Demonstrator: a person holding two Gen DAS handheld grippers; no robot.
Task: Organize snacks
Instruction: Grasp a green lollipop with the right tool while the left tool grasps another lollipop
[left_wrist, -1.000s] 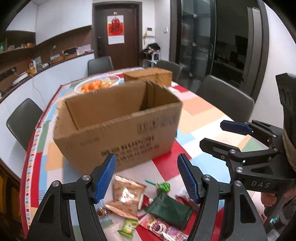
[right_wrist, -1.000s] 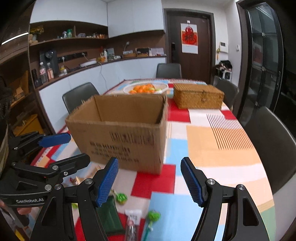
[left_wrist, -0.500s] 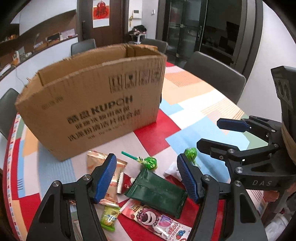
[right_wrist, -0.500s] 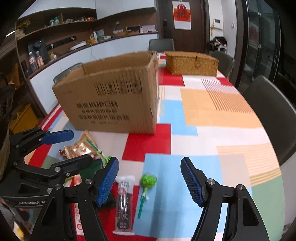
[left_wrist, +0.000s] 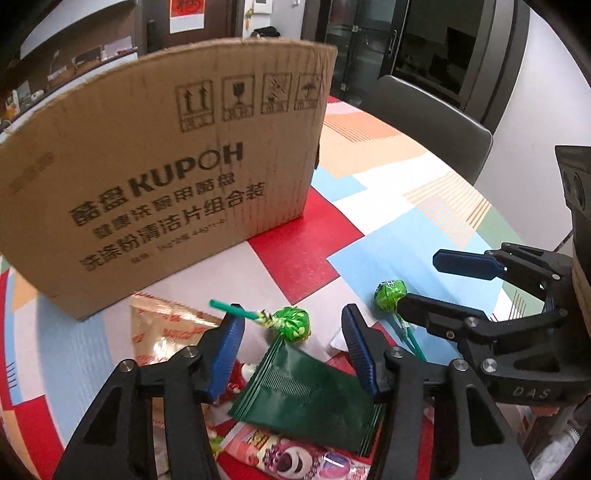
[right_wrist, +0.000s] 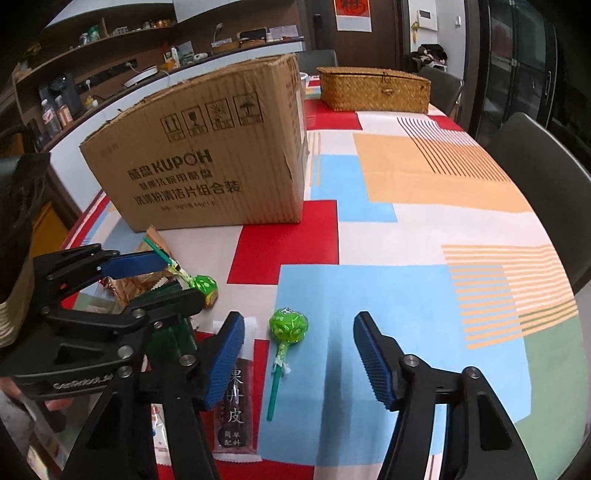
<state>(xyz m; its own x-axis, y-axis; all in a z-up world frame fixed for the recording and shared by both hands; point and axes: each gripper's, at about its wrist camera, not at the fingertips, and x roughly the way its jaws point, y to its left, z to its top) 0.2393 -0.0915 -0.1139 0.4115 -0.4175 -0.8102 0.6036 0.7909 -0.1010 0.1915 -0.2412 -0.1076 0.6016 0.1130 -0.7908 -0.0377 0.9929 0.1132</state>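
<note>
A brown cardboard box (left_wrist: 162, 173) stands on the table behind a scatter of snacks; it also shows in the right wrist view (right_wrist: 207, 162). My left gripper (left_wrist: 291, 354) is open, low over a green lollipop (left_wrist: 291, 324) and a dark green packet (left_wrist: 310, 398). A gold snack bag (left_wrist: 162, 332) and a pink pouch (left_wrist: 291, 456) lie beside them. My right gripper (right_wrist: 299, 362) is open, low over a second green lollipop (right_wrist: 288, 326), with a dark brown fruit-leather bar (right_wrist: 234, 406) by its left finger. The right gripper shows in the left wrist view (left_wrist: 428, 280).
A woven wicker basket (right_wrist: 373, 88) stands behind the box. The tablecloth (right_wrist: 424, 229) has coloured patches. Dark chairs (right_wrist: 543, 166) line the right edge of the table. The left gripper crosses the right wrist view (right_wrist: 162, 280) at the left.
Both grippers have come down and forward toward the snacks in front of the box. The box now looms larger, its open top out of sight. Both stay open.
</note>
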